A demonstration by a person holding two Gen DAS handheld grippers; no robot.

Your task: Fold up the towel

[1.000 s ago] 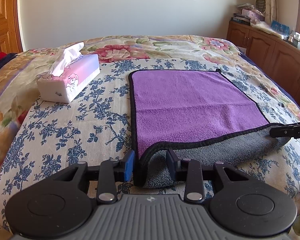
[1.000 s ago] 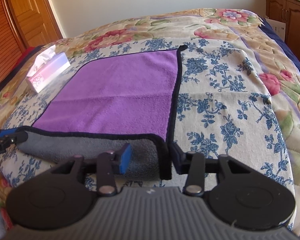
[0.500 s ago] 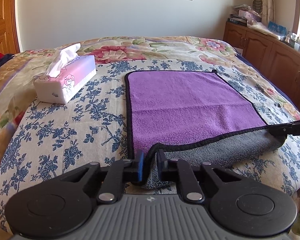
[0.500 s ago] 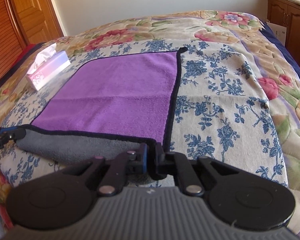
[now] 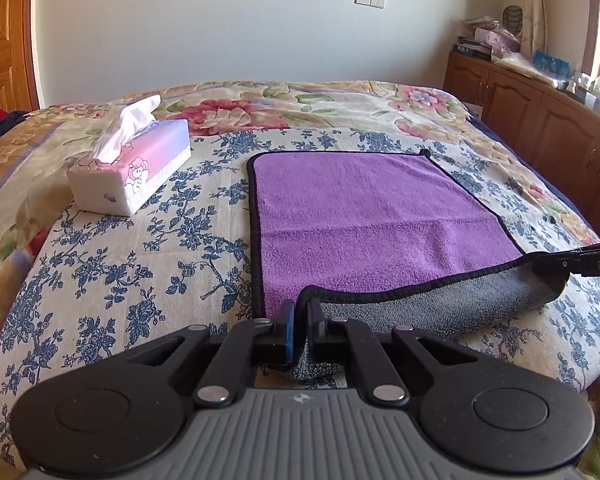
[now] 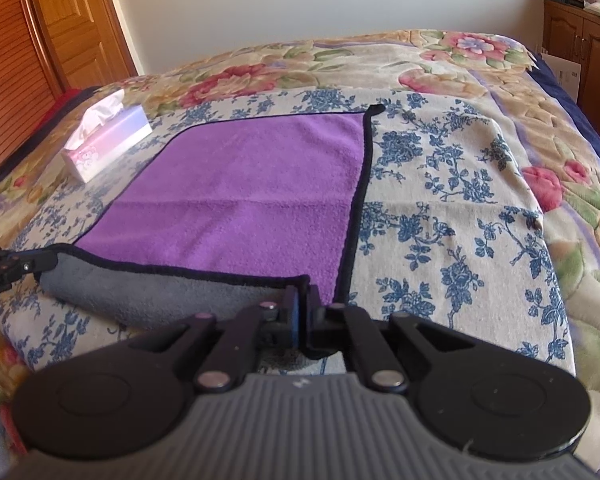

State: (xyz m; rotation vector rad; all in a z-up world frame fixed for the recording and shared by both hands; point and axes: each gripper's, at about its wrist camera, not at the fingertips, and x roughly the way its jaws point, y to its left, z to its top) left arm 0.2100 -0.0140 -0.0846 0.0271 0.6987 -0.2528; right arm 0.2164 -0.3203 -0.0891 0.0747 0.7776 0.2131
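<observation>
Bed (image 5: 100,280): towel (image 5: 360,208) near corners pinched between both grippers' fingers (image 5: 287,330).

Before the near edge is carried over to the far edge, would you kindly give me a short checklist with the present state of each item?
1. Left claw shut on the towel at its near left corner: ok.
2. Right claw shut on the near right corner: ok.
3. Near edge lifted, grey underside showing: ok.
4. Far half lying flat on the bedspread: ok.
5. Tissue box apart from the towel: ok.
6. Grip depth on the cloth: cannot tell.
</observation>
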